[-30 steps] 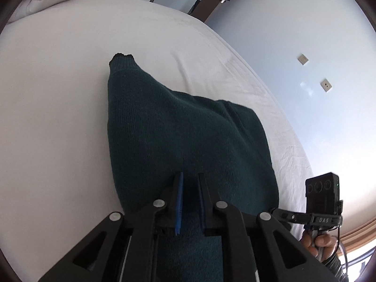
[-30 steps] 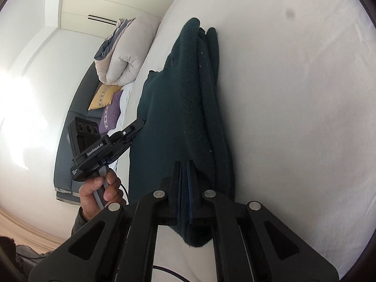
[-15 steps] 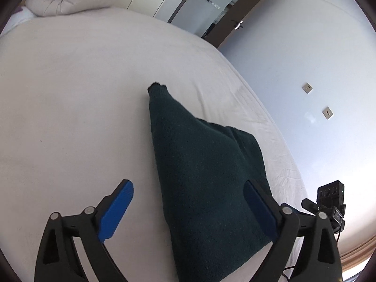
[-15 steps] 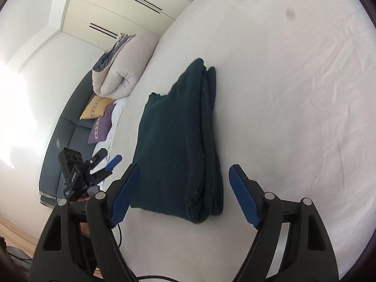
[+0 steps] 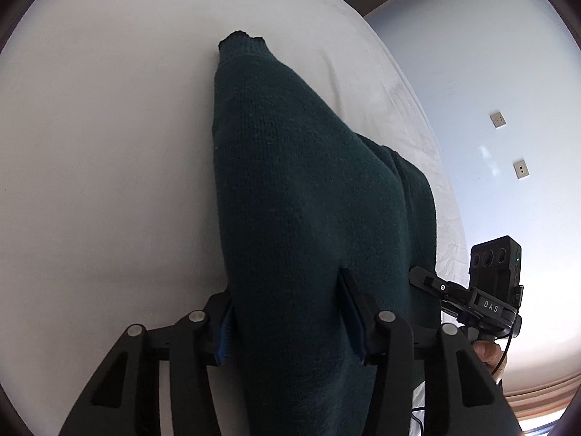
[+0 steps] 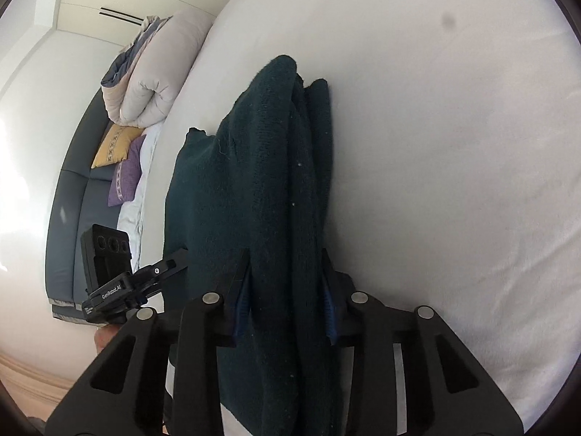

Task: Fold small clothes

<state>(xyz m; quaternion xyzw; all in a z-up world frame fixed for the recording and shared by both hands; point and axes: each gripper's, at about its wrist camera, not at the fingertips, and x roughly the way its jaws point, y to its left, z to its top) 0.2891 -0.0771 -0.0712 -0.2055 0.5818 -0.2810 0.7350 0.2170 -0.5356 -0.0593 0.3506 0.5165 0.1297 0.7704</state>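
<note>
A dark green knitted sweater (image 5: 290,163) lies folded into a long bundle on the white bed (image 5: 109,181), its cuff end pointing away. My left gripper (image 5: 286,283) straddles the near end, its jaws closing, blue pads pressing into the fabric from both sides. In the right wrist view the same sweater (image 6: 272,145) shows stacked folds, and my right gripper (image 6: 285,258) is closing on the thick folded edge, the cloth bunched between its pads. Each gripper's camera block shows in the other's view, the right one (image 5: 495,279) and the left one (image 6: 109,265).
White sheet (image 6: 454,181) spreads wide on the right of the sweater. A rolled duvet (image 6: 156,72), a yellow pillow (image 6: 116,143) and a purple pillow (image 6: 125,178) sit at the grey headboard (image 6: 69,225). A wall with sockets (image 5: 508,145) runs along the bed's far side.
A second ago both grippers were shut on the sweater; then they opened wide and drew back. Now both have come forward again and closed around its near end.
</note>
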